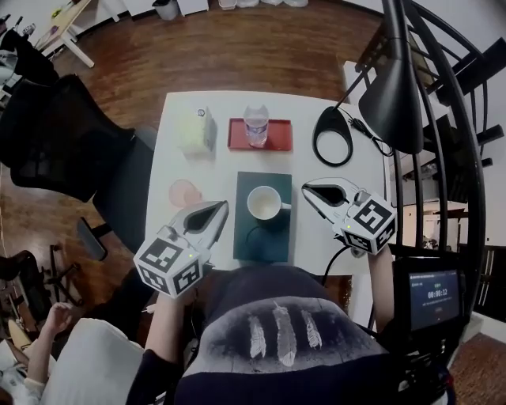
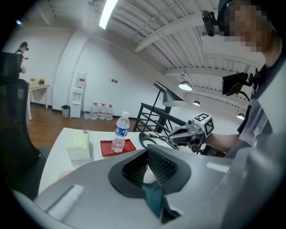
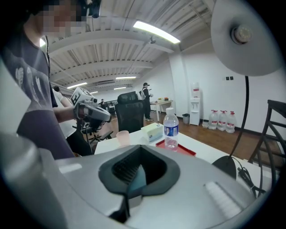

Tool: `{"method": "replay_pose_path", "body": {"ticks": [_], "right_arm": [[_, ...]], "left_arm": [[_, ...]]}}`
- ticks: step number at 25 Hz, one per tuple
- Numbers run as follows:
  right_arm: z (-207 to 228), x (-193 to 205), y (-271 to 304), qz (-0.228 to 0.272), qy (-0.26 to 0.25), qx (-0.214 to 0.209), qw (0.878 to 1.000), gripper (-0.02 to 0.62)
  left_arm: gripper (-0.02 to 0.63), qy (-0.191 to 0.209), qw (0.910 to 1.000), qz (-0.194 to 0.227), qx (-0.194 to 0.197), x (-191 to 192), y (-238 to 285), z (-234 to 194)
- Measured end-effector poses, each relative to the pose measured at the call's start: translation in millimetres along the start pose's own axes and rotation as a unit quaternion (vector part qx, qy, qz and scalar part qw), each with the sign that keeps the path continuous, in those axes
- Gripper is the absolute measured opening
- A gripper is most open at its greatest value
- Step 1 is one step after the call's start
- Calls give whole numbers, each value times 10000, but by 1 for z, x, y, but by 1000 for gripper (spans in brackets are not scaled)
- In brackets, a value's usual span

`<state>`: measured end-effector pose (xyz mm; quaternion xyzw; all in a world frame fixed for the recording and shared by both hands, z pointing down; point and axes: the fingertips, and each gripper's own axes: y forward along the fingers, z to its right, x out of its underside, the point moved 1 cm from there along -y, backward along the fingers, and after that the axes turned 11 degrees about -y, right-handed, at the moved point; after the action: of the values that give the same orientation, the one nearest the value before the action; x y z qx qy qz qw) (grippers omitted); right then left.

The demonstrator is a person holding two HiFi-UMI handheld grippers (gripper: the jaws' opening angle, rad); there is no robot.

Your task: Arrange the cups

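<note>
- White ceramic mug (image 1: 265,203) sits on the dark green rectangular mat (image 1: 263,241); pale pink plastic cup (image 1: 184,192) stands left of the mat.
- Left gripper (image 1: 220,209) and right gripper (image 1: 311,191) flank the mat, jaws together, empty; arranging looks unstarted.

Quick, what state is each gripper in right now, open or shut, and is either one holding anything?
Left gripper: shut, holding nothing.
Right gripper: shut, holding nothing.

We are in an open-plan office: a white surface (image 1: 221,166) on a wood floor, with a black mesh swivel chair (image 1: 67,134) just beside it. Beyond the surface, a water dispenser (image 2: 77,101) and spare jugs (image 2: 102,111) line the wall under ceiling strip lights (image 2: 108,13).
</note>
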<state>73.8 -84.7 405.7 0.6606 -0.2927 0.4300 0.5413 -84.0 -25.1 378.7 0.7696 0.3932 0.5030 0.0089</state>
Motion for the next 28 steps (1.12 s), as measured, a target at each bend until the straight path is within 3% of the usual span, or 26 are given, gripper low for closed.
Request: {"method": "replay_pose_path", "body": {"ticks": [11,16,22,26,28], "right_arm": [[0,6,8,-59,10,-54,10000,3],[2,2,9,-75,-58,-34,9999,2],[3,5,7,-117,-65,28,9999,2],[4,4,6,-53,66,80,9999,2],[3,6,6,-88,58,104,9999,3]], "left_arm": [[15,-243,9989,90,-380,12,-17,-22],[15,-387,9967,435,-562,2,-25,-33],[15,-187,9917,371,-1219,-4,-44,-71],[17,151,9823,72,-1865,-1,-59,-106],[221,236,9792,-142,-2010,5,-61,-120]]}}
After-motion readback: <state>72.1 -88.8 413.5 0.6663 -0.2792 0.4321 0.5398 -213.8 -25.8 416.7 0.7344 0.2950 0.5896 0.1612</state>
